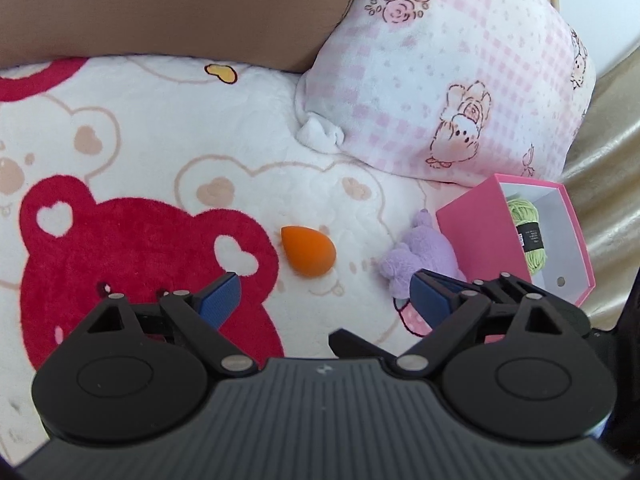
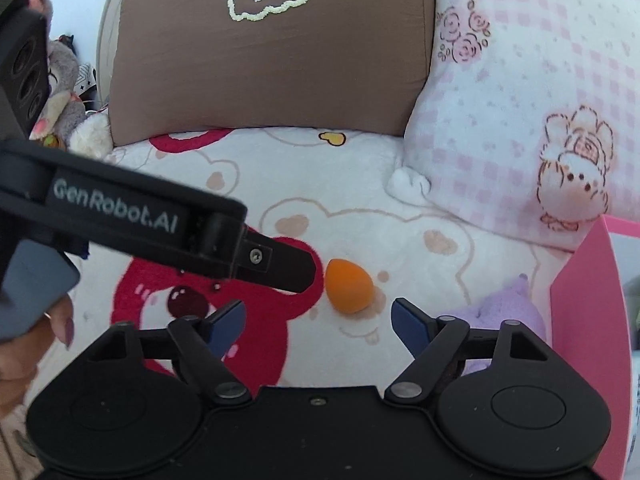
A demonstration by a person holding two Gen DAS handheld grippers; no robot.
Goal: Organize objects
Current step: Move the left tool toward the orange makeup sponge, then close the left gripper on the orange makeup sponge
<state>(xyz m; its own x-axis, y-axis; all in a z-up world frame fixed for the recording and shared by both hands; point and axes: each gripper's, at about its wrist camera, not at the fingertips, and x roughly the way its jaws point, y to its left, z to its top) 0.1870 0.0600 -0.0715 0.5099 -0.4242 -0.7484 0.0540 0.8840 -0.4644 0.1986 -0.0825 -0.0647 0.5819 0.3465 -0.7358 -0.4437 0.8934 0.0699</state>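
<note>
A: Looking for the orange sponge [image 1: 308, 252]. Where to find it?
B: Lying on the bed [image 1: 180, 140], out in the open. Just ahead of both tools.
A: Left tool [image 1: 326, 284] clamped on anything?
B: No. Spread wide apart, holding nothing. Same for the right tool [image 2: 318, 306]: apart, nothing gripped.
A: Which way to go from the right tool?
B: Straight ahead and a tiny bit to the right. Sitting just past the 2 blue fingertips [image 2: 230, 316], not yet between them.
A: And from the left tool?
B: Ahead and a little to the left. Seen from the right tool's side, 1 black finger of the left tool just beside the sponge, on its left.
A: So which of the 2 nearer?
B: Hard to tell. Both close. Maybe the left, by a little.
A: Pointing which way, that sponge?
B: Like an egg lying down, slanted. From the left tool's side, pointy end away and to the left, fat end nearer and to the right. Probably best to pinch across the fat middle.
A: Where to put it after?
B: Likely in the pink box [image 1: 472, 232], off to the right, past the purple toy [image 1: 424, 252]. Green yarn [image 1: 524, 220] in there already.
</note>
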